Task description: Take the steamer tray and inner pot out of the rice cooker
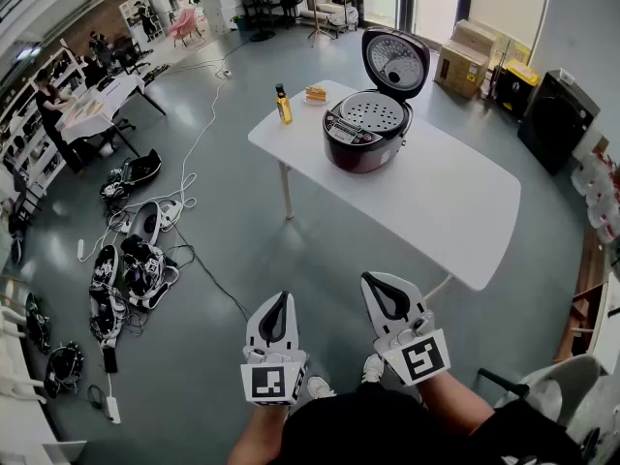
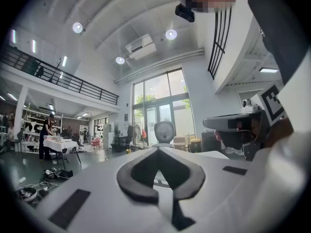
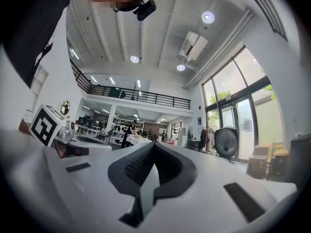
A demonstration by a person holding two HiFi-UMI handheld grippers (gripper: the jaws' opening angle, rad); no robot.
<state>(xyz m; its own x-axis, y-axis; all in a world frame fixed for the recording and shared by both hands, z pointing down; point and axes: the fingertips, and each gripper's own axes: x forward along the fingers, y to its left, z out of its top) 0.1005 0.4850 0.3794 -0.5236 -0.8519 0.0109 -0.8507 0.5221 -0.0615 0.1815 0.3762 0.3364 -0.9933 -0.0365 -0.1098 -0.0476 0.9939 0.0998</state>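
A dark red rice cooker stands on the white table with its lid raised. A white perforated steamer tray rests in its top; the inner pot beneath is hidden. My left gripper and right gripper are held low in front of me, well short of the table, both shut and empty. The open lid shows far off past the closed jaws in the left gripper view, and the lid shows again in the right gripper view.
A yellow bottle and a small plate of food sit at the table's far left corner. Cables and several dark devices litter the floor at left. Cardboard boxes stand behind the table. A chair is at lower right.
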